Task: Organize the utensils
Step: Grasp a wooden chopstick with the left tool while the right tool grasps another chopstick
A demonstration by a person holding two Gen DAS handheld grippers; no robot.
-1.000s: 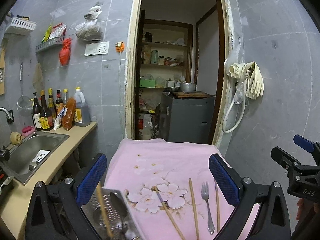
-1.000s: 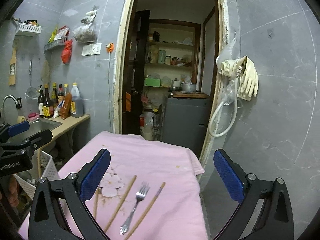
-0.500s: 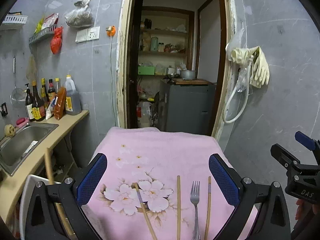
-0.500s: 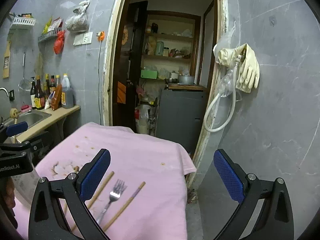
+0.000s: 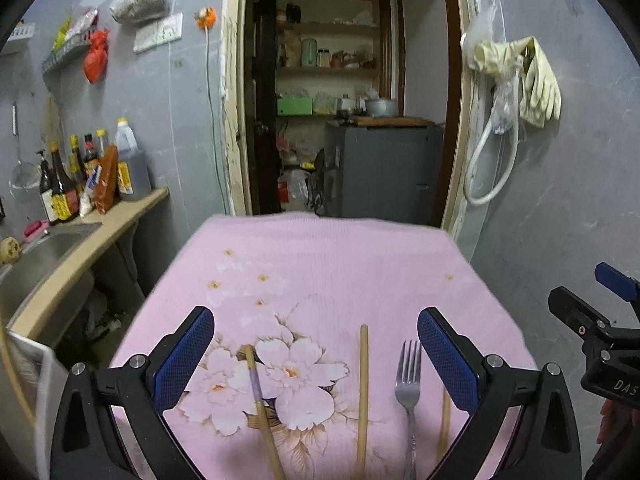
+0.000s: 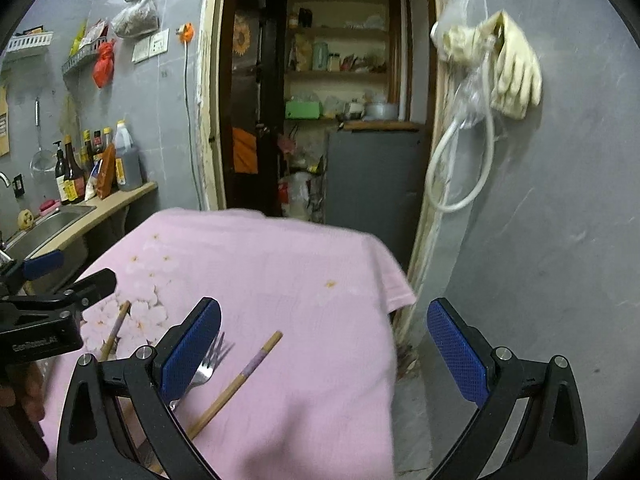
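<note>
Pink cloth [image 5: 340, 264]: covers the bench; far half bare, right edge drops off beside the grey wall.
Fork [image 5: 408, 380]: flat on cloth near the front edge, tines pointing away.
Chopsticks: one [image 5: 363, 392] just left of fork, one [image 5: 260, 396] further left on the flower print, one [image 6: 236, 384] right of fork.
Left gripper [image 5: 316, 356]: fingers spread wide, empty, above the utensils.
Right gripper [image 6: 324, 344]: fingers spread wide, empty, over the cloth's right edge.
</note>
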